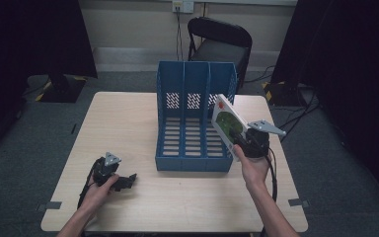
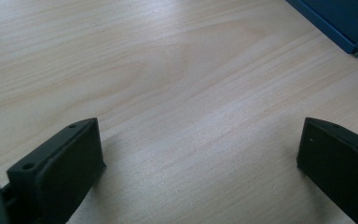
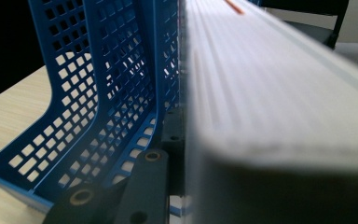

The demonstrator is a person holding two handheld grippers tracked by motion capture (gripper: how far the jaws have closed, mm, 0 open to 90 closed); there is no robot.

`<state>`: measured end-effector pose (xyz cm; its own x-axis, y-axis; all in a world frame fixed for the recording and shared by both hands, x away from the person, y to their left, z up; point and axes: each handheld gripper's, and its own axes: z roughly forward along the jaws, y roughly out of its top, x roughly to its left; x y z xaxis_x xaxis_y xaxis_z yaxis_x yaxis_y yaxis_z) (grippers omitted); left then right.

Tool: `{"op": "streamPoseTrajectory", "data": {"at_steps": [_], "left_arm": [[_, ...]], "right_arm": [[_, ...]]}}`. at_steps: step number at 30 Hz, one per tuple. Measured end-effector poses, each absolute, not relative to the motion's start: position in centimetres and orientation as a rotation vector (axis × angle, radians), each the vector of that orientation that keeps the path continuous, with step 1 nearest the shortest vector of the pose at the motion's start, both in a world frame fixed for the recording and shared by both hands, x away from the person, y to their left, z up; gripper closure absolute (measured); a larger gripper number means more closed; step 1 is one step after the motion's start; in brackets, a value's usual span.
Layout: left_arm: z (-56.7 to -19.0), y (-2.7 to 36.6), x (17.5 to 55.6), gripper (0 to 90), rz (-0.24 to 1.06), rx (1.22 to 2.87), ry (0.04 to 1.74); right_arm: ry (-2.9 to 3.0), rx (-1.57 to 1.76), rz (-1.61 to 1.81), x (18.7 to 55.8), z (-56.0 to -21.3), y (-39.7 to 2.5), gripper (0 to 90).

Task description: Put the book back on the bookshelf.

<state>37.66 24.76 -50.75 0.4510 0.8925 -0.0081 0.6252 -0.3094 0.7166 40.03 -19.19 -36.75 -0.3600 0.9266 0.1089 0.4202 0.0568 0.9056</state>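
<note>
The right tongs (image 1: pixel 238 134) pinch a thin white book (image 1: pixel 227 123), tilted, just by the blue plastic file rack (image 1: pixel 195 123) mid-bench. The left tongs (image 1: pixel 127 180) rest wide open near the bench's (image 1: pixel 128 128) front edge.

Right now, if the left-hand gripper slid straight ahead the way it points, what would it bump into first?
Probably the blue plastic three-slot file rack. The open left gripper lies on the pale wooden table, with bare wood ahead until the rack's corner, slightly off to one side.
</note>
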Motion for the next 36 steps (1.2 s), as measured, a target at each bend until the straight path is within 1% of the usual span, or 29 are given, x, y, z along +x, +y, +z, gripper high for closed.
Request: {"op": "streamPoseTrajectory", "data": {"at_steps": [13, 36], "left_arm": [[-50.7, 24.8, 37.7, 0.0, 0.523, 2.047, 1.264], [-50.7, 24.8, 37.7, 0.0, 0.523, 2.047, 1.264]], "right_arm": [[1.812, 1.381, 1.220, 42.4, -37.5, -16.7, 76.5], [1.804, 1.383, 1.142, 44.8, -39.6, -15.1, 76.5]]}}
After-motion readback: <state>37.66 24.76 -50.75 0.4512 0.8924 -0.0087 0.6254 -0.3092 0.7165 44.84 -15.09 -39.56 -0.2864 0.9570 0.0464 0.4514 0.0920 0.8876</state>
